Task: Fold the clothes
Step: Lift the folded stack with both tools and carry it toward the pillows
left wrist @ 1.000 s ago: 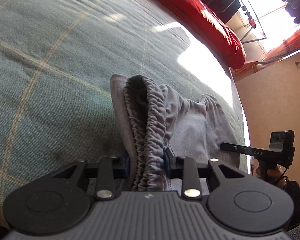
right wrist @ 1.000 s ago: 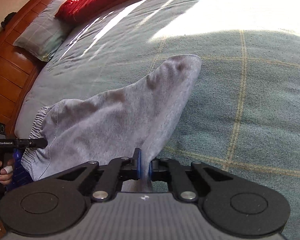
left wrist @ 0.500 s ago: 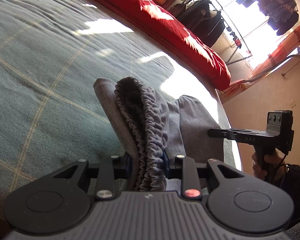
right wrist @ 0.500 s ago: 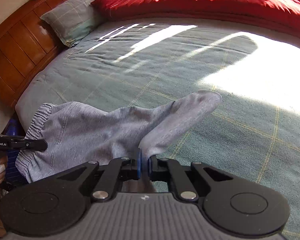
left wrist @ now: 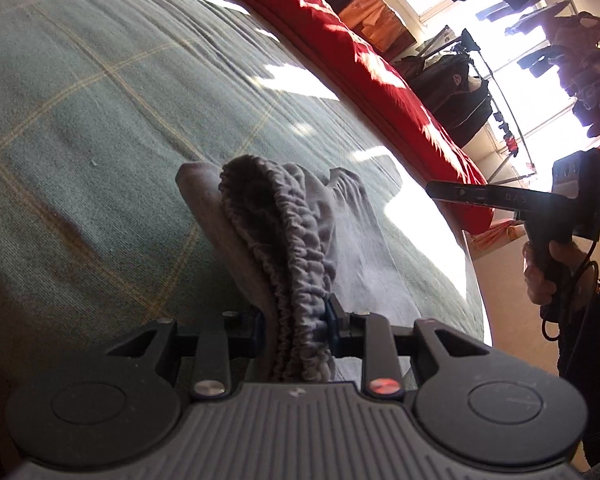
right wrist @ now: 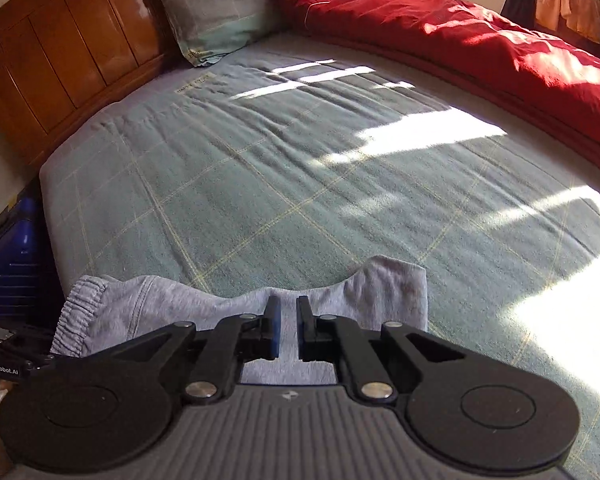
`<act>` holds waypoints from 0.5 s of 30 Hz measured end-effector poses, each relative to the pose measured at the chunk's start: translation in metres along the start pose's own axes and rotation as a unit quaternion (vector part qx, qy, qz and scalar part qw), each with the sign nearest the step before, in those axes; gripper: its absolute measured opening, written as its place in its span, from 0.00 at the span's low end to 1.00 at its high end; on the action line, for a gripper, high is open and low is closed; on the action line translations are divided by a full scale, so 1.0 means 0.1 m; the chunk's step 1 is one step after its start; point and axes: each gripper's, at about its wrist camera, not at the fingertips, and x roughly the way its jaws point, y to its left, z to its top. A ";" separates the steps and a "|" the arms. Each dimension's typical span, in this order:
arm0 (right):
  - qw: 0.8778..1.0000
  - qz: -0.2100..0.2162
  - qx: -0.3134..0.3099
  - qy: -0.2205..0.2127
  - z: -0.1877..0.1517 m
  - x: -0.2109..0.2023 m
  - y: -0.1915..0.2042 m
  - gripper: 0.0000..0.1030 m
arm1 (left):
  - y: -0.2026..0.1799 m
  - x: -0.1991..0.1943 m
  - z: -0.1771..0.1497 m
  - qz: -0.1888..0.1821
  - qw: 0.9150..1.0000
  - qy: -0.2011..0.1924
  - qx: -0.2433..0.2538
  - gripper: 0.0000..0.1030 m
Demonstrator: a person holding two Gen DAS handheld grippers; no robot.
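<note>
Since the earlier frame my right gripper point(right wrist: 288, 328) had let go of the trouser leg: a second ago its pads pinched the grey cloth, and now its jaws were opening, with nothing pressed between them, only the grey sweatpants point(right wrist: 188, 312) lying below. My left gripper point(left wrist: 296, 320) was clamped on the gathered elastic waistband point(left wrist: 284, 232), as it was before. From the left wrist view I saw the right gripper point(left wrist: 512, 200) held in a hand point(left wrist: 548, 268) above the far side of the garment. I judged that one fold was laid down and the leg end point(right wrist: 392, 284) now rested on the bed, so a new grasp would come next. The sweatpants lay at the near edge of a green checked bedspread point(right wrist: 300, 168), partly in bright sunlight. Behind it were a red duvet point(right wrist: 460, 28), a pillow point(right wrist: 216, 8) and a wooden headboard point(right wrist: 60, 40); clothes point(left wrist: 452, 84) hung by the window.
</note>
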 end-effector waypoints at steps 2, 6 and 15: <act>1.000 0.000 0.020 0.016 -0.10 0.07 -0.18 0.31 | 0.06 0.03 0.01 -0.003 1.000 0.001 -0.007 0.27; 0.995 0.003 0.082 0.047 -0.43 0.24 -0.68 0.41 | 0.13 0.08 0.02 -0.001 1.000 0.008 -0.011 0.28; 0.959 0.135 0.241 0.061 -1.12 0.64 -1.59 0.47 | 0.21 0.18 0.03 0.019 0.999 0.027 -0.028 0.29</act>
